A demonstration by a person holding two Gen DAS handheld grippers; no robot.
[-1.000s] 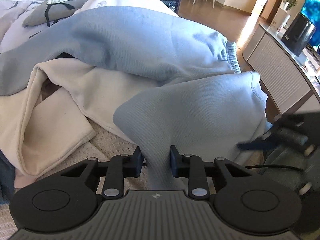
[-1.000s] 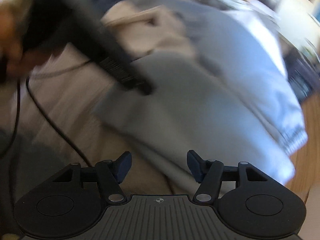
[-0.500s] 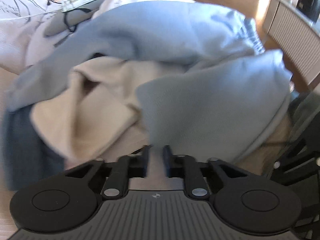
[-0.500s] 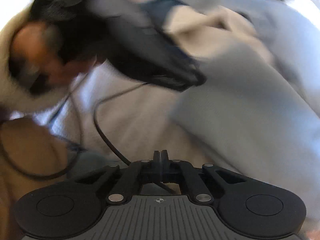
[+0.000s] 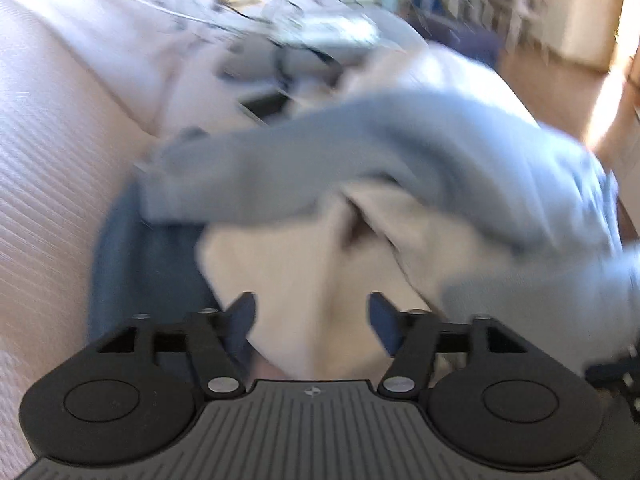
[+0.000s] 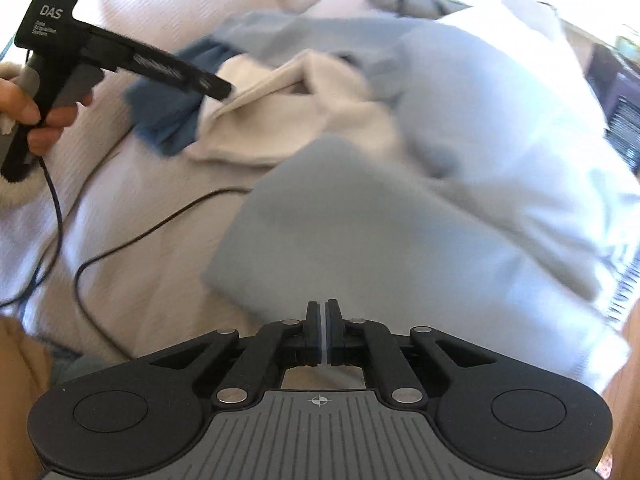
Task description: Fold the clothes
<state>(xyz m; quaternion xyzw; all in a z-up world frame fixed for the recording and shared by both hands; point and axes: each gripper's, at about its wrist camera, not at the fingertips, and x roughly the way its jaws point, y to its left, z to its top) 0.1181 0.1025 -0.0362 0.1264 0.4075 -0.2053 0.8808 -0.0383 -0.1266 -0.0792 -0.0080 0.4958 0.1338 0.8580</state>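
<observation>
A light blue-grey garment [image 6: 400, 232] lies crumpled over a cream garment [image 6: 288, 120], with a dark blue one [image 6: 168, 120] at the pile's left. My left gripper [image 5: 312, 308] hovers over the cream garment [image 5: 312, 272]. Its jaws are opening and its pads press on nothing. In the right wrist view a hand holds my left gripper [image 6: 222, 90] above the dark blue cloth. My right gripper [image 6: 322, 312] is shut at the blue-grey garment's near edge. A thin pale strip shows between its pads, and I cannot tell whether that is pinched fabric.
A black cable [image 6: 120, 248] loops over the pale ribbed cover [image 6: 140, 312] at the left. The person's hand [image 6: 24, 108] grips the left tool's handle. Blurred clutter [image 5: 320, 28] lies behind the pile and a wooden floor [image 5: 560, 80] beyond. A dark appliance [image 6: 616, 100] stands at the right.
My left gripper let go of the blue-grey fabric, opened wide and swung left over the cream garment. My right gripper went from open to shut and now sits at the blue-grey garment's edge.
</observation>
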